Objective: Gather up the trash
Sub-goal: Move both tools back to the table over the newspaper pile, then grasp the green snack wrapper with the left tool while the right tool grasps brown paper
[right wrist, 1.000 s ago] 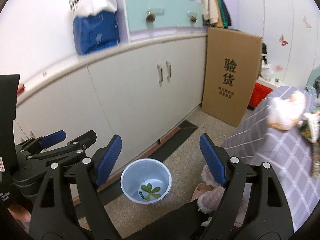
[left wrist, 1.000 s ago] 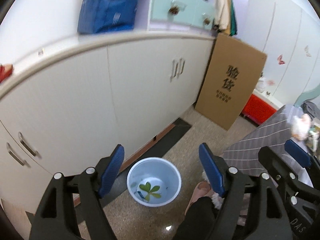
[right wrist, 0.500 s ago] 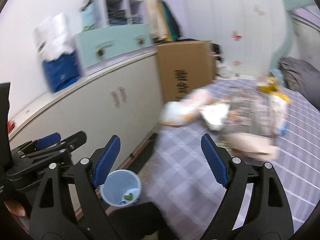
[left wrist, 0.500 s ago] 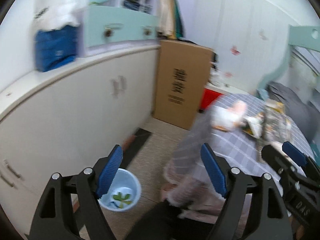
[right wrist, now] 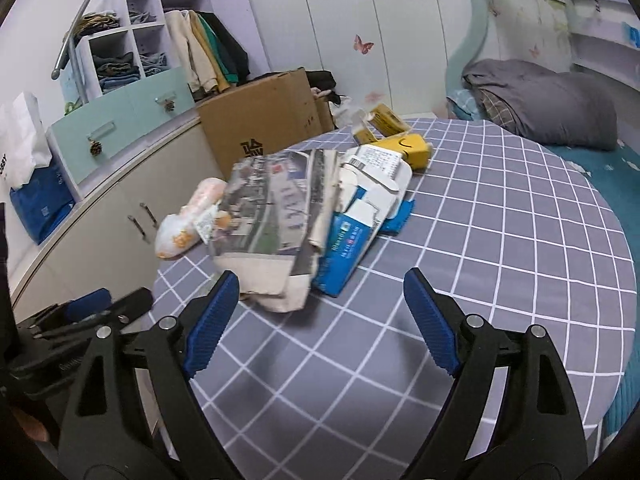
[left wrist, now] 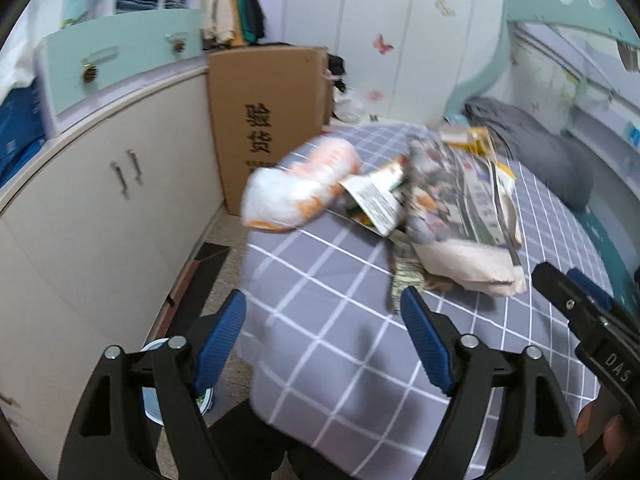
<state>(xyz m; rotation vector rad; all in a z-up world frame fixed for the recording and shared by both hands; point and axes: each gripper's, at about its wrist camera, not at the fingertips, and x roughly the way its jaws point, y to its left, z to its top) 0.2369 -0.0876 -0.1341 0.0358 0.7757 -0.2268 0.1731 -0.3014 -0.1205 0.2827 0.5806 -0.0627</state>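
A pile of trash lies on the grey checked bed cover (right wrist: pixel 500 240): a folded newspaper (right wrist: pixel 276 220), a blue and white carton (right wrist: pixel 352 240), a yellow box (right wrist: pixel 412 148) and a white-orange plastic bag (right wrist: pixel 180 236). The newspaper (left wrist: pixel 464 208) and the plastic bag (left wrist: pixel 296 192) also show in the left wrist view. My right gripper (right wrist: pixel 320 316) is open and empty, just short of the pile. My left gripper (left wrist: pixel 324 332) is open and empty over the bed's near corner. The white-blue bin (left wrist: pixel 154 396) stands on the floor, mostly hidden behind the left fingers.
White cabinets (left wrist: pixel 100 208) run along the left wall. A brown cardboard box (left wrist: pixel 268 120) leans between the cabinets and the bed. A grey pillow (right wrist: pixel 548 100) lies at the bed's far end. The floor strip (left wrist: pixel 216 256) between cabinets and bed is narrow.
Both grippers have swung right and up from the bin on the floor to the bed. The trash pile now sits in front of them. Both jaws stayed open.
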